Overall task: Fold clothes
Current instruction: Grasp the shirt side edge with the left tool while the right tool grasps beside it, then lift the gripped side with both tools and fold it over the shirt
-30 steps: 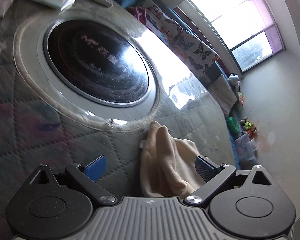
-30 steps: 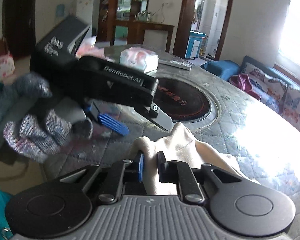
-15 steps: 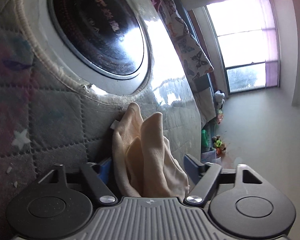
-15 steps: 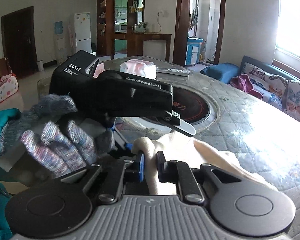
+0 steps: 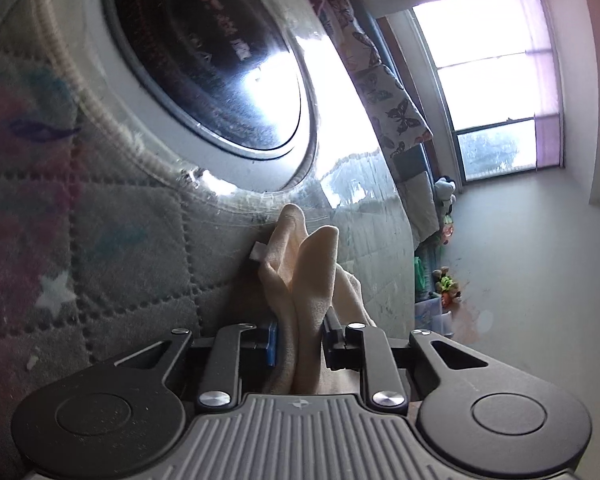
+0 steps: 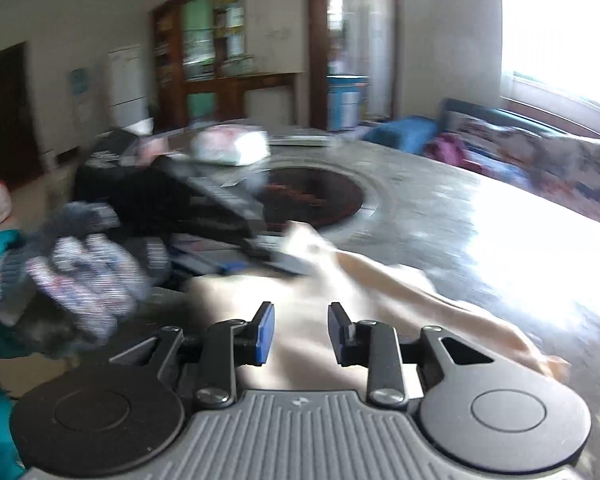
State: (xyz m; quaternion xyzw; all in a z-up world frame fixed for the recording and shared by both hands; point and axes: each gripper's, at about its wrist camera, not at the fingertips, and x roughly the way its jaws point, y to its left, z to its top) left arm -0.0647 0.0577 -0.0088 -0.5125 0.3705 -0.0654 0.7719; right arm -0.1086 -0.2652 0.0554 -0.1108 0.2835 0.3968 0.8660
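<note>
Left tongs (image 5: 300,342) clamping cream garment (image 5: 304,280)

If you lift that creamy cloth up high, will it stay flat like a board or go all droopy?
Probably droopy. The cream cloth already bunches into soft folds where the left gripper pinches it, and it sprawls in wrinkles across the table. It looks thin, so likely light too.
</note>
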